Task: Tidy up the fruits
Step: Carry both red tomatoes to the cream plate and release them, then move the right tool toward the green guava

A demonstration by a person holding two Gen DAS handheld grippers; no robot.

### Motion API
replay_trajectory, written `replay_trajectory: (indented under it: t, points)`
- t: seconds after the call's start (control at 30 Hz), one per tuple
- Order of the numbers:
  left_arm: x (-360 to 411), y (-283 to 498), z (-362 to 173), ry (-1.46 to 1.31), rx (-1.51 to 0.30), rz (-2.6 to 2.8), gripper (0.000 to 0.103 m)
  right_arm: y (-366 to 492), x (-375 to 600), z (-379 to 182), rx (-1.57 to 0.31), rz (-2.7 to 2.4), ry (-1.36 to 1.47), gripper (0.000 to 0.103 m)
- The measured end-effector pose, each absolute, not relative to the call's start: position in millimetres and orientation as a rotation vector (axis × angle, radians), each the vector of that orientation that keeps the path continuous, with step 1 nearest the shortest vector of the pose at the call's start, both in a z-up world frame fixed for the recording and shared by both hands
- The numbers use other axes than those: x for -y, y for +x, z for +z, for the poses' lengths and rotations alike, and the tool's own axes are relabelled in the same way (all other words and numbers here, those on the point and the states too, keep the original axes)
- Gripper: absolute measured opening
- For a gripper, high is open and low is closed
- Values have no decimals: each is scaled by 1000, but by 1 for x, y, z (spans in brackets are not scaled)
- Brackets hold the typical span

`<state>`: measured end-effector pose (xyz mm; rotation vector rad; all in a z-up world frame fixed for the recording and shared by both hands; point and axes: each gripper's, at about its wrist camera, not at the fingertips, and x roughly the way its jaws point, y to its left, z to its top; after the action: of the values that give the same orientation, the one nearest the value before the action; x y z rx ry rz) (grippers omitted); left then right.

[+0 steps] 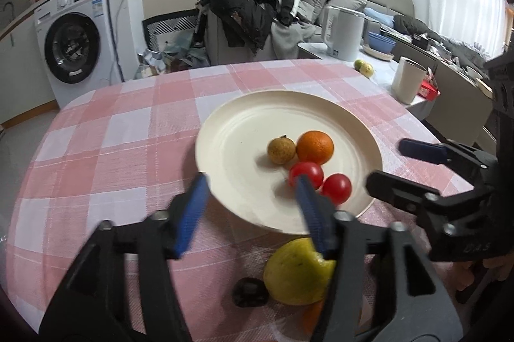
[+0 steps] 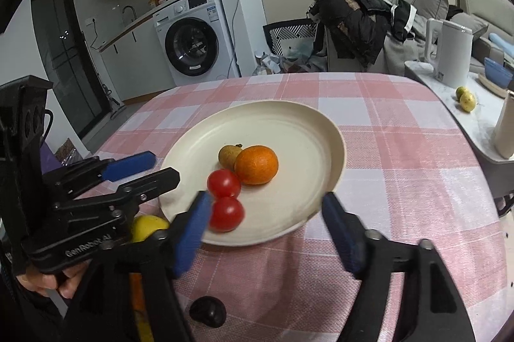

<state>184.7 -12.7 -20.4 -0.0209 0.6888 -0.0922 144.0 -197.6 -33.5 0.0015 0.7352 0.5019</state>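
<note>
A cream plate (image 1: 244, 130) (image 2: 308, 130) on the pink checked tablecloth holds an orange (image 1: 315, 147) (image 2: 256, 164), a small brown fruit (image 1: 281, 150) (image 2: 228, 156) and two red tomatoes (image 1: 336, 187) (image 2: 224, 183). My left gripper (image 1: 250, 207) is open and empty above the plate's near rim. My right gripper (image 2: 266, 226) is open and empty over the plate's near edge. A yellow-green fruit (image 1: 297, 273) (image 2: 148, 227), a dark fruit (image 1: 250, 292) (image 2: 208, 311) and part of another orange (image 1: 313, 314) lie on the cloth in front of the plate.
The right gripper shows in the left wrist view (image 1: 398, 165), the left gripper in the right wrist view (image 2: 141, 170). A side counter holds a white kettle (image 1: 343, 31) (image 2: 449, 51), two yellow-green fruits (image 1: 364, 67) (image 2: 465, 99), a white cup (image 1: 408, 80) and blue bowls (image 1: 380, 41).
</note>
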Motion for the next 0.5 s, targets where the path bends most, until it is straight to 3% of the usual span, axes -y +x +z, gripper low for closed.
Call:
replay_trajectory:
  t: [0.07,0.13,0.2,0.3,0.5]
  points:
    - [10,178,-14,-27,-668,-71,84,141,201,-31,-725,494,2,91]
    - [6,172,-9,-34,-657,-63,85,138,204,-27,-719,485,0,100]
    - [3,164,-4,-39,-650,-64,88,134,206,-23,-714,480,-11,103]
    - [0,148,5,-34,-631,-53,103,126,208,-17,-709,474,-23,103]
    - [-4,115,16,-46,-617,-54,102,107,213,-10,-723,476,-31,103]
